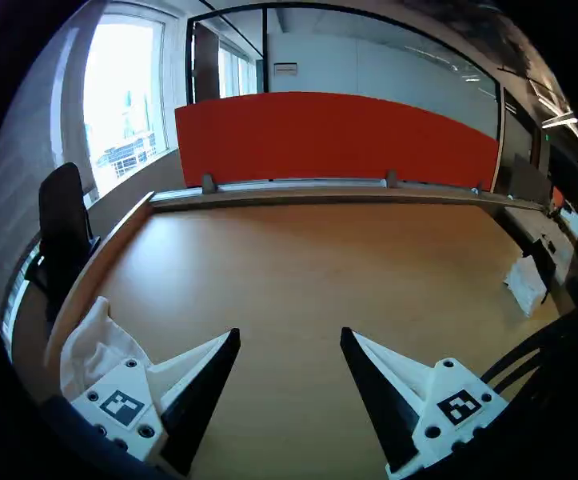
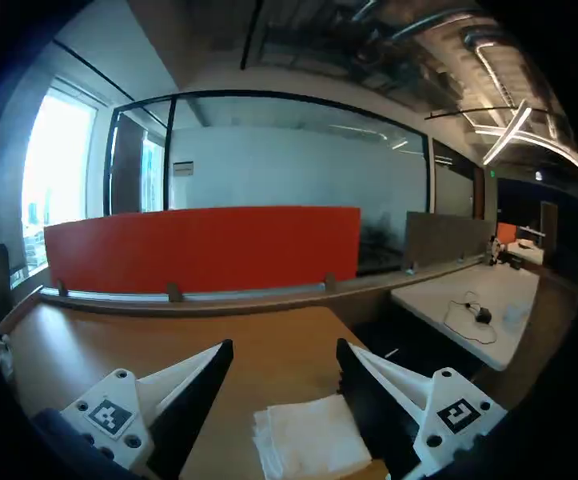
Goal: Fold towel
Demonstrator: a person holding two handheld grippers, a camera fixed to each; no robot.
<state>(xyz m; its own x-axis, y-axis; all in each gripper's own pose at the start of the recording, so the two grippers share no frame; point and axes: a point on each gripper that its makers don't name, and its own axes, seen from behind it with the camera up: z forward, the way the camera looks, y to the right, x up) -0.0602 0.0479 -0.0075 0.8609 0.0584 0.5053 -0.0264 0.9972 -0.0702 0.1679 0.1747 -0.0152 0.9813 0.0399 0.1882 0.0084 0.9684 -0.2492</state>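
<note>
Found left gripper point(image 1: 289, 332) released over wooden table point(image 1: 304, 256); counted one white cloth point(image 1: 89, 344) lower left. Found right gripper point(image 2: 285, 346) released; counted one folded towel point(image 2: 311, 440) bottom centre.

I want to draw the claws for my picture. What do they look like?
The left claw and the right claw look alike: two pointy, wedge-shaped white fingers with black inner faces. Each finger carries a square black-and-white marker and small dark screws.
</note>
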